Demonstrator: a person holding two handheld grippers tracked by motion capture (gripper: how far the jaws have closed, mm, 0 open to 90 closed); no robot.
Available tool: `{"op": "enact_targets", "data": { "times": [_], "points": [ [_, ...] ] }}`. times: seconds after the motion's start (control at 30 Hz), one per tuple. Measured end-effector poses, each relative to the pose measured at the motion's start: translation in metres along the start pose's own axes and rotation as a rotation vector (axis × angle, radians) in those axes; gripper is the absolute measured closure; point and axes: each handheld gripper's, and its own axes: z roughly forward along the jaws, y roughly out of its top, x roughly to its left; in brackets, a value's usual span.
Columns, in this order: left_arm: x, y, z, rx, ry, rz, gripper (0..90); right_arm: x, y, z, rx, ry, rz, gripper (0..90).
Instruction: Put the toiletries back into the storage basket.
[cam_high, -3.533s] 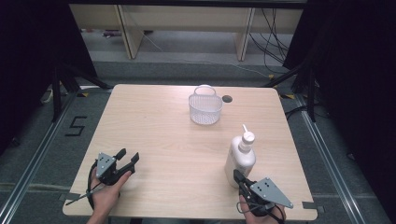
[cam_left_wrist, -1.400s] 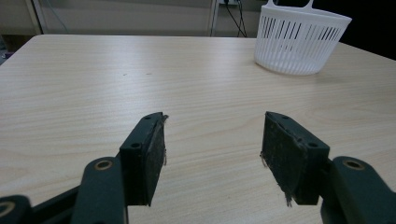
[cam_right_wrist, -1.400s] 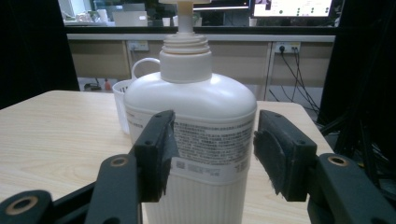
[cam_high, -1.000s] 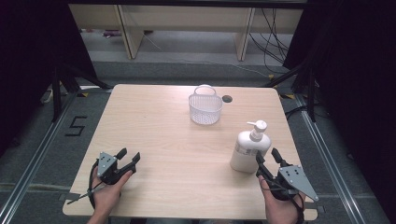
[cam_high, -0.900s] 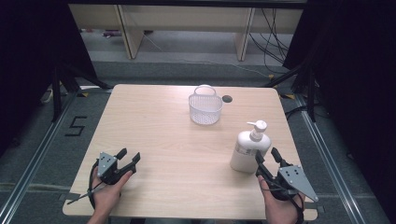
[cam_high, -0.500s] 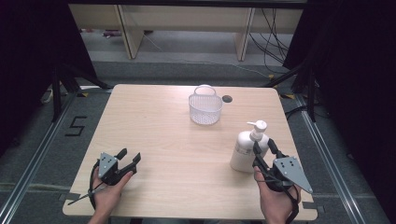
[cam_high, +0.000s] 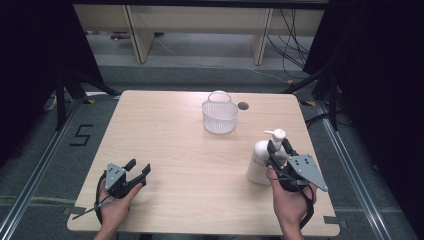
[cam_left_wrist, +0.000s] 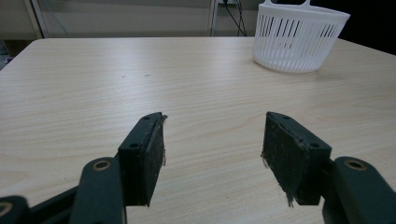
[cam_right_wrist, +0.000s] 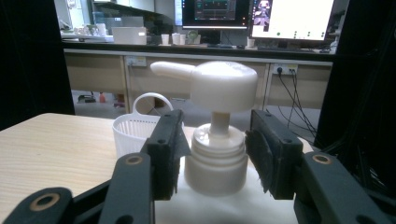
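From the high view, the person's left hand (cam_high: 116, 206) sits low on the near-left part of the light wooden table (cam_high: 175, 150), holding the left gripper (cam_high: 138, 170) just over the surface with its black jaws spread and pointing up-right across the table, nothing between them. The right hand (cam_high: 289, 205) is at the near-right, forearm coming in from the bottom edge, and the right gripper (cam_high: 278, 150) reaches up to the neck of the white plastic pump bottle (cam_high: 259, 161), which stands upright near the right edge. The white slotted plastic basket with a handle (cam_high: 219, 116) sits toward the far middle, well apart from both hands.

Left gripper view: jaws wide apart with bare tabletop between the two worn pads (cam_left_wrist: 153, 154), and the basket (cam_left_wrist: 299, 37) off in the upper right.

Right gripper view: the jaws stand on either side of the bottle's collar (cam_right_wrist: 219, 161), right under the pump head, with small gaps still showing on both sides, so not clamped yet. The basket (cam_right_wrist: 130, 130) peeks out behind the left jaw.

Versus half a second ago, the right gripper has slid in closer, so the jaws now bracket the bottle's neck instead of sitting just beside its base. Bottle, basket and left hand look the same.
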Motion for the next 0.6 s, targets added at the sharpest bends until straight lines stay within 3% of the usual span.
{"op": "enact_targets", "data": {
  "times": [0.03,0.2,0.33,0.6],
  "points": [
    [0.0001,0.0,0.0,0.0,0.0,-0.001,38.0,-0.002,0.0026,0.003,-0.009,-0.007,-0.021,55.5],
    [0.0002,0.0,0.0003,0.0,-0.003,-0.003,38.0,-0.0015,0.0058,0.0069,-0.002,-0.001,-0.001,56.3],
    [-0.0004,0.0,0.0,0.0,-0.001,0.0,38.0,-0.0026,0.008,0.0079,-0.002,-0.006,-0.024,56.7],
    [0.0003,-0.0001,0.0,0.001,-0.002,-0.004,38.0,-0.0016,0.0082,0.0088,0.005,-0.008,0.016,59.9]
  ]
}}
